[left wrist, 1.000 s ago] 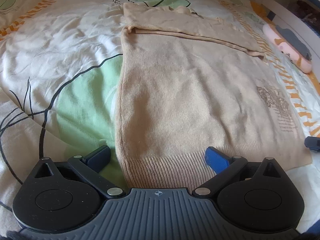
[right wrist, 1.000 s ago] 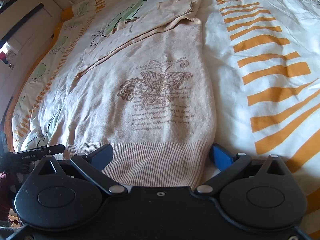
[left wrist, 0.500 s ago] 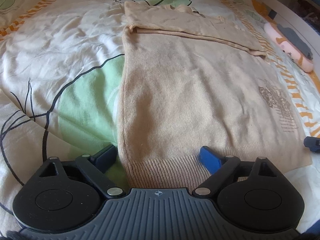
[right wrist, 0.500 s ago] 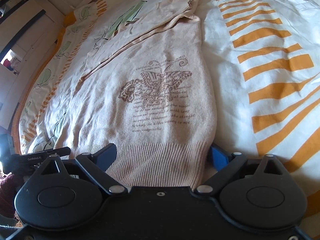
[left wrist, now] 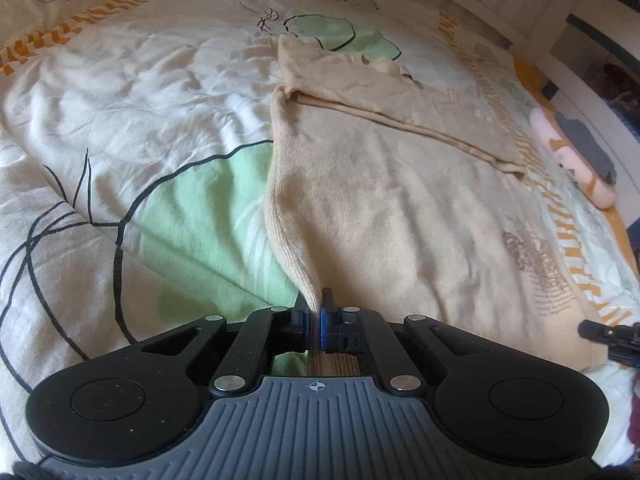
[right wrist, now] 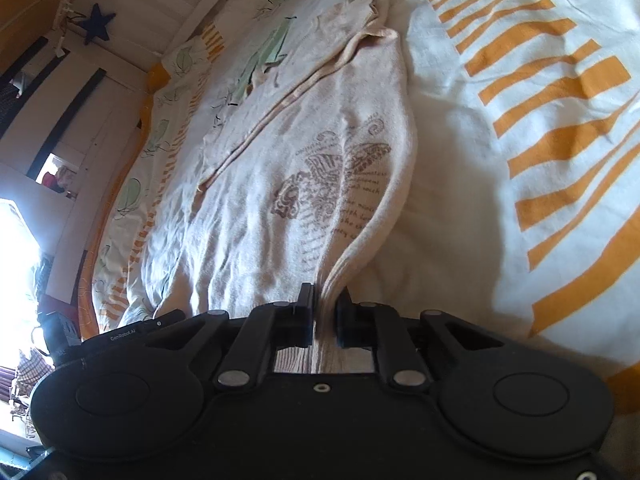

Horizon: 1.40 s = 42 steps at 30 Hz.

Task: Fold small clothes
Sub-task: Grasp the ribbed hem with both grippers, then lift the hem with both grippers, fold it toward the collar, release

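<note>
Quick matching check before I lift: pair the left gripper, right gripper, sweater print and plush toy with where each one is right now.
Things:
1. left gripper
2. right gripper
3. print
4. plush toy

Places or states:
A. on the sweater front, nearer the right gripper's side
B. on the bed's far edge, off the sweater
C. pinching the hem corner beside the green patch
D. jaws closing on the hem corner beside the orange stripes

Pairs: 1-C, 2-D, 3-A, 4-B
</note>
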### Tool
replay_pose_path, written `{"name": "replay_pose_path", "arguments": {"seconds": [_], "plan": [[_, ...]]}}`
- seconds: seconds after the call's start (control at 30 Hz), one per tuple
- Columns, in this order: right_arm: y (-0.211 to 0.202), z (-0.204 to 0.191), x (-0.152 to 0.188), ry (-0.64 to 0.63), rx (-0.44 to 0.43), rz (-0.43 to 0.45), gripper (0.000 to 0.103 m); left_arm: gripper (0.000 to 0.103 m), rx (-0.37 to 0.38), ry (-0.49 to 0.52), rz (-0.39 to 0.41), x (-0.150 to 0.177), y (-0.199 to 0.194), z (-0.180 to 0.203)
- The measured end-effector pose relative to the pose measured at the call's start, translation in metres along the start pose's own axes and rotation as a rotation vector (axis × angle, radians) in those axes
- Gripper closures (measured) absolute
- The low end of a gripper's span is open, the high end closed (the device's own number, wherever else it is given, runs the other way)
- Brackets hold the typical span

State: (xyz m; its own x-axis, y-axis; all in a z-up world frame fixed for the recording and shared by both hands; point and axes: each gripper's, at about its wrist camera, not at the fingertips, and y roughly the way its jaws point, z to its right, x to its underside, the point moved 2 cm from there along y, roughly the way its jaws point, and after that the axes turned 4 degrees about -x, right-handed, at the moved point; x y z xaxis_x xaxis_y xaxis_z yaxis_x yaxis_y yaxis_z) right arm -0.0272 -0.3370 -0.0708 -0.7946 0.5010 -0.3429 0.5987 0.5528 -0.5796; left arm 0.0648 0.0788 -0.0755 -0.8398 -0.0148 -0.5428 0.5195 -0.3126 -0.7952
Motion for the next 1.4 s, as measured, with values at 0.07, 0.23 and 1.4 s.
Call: {"name": "replay_pose_path", "arguments": {"seconds": [0.07,0.23,1.4], "plan": [[-0.005,-0.003,-0.003,-0.007,-0.023,0.028,0.085,0.099,0.020,-0.037,0.026,-0.004,-0.006,-0.002],[-0.016,-0.012,-0.018,-0.033,-0.090,0.101,0.085,0.099,0.074,-0.093,0.099,-0.021,-0.021,-0.001],[0.095,0.016,-0.251,-0.037,-0.103,0.328,0.091,0.099,0.071,-0.184,0.209,-0.228,0.113,-0.004]]}}
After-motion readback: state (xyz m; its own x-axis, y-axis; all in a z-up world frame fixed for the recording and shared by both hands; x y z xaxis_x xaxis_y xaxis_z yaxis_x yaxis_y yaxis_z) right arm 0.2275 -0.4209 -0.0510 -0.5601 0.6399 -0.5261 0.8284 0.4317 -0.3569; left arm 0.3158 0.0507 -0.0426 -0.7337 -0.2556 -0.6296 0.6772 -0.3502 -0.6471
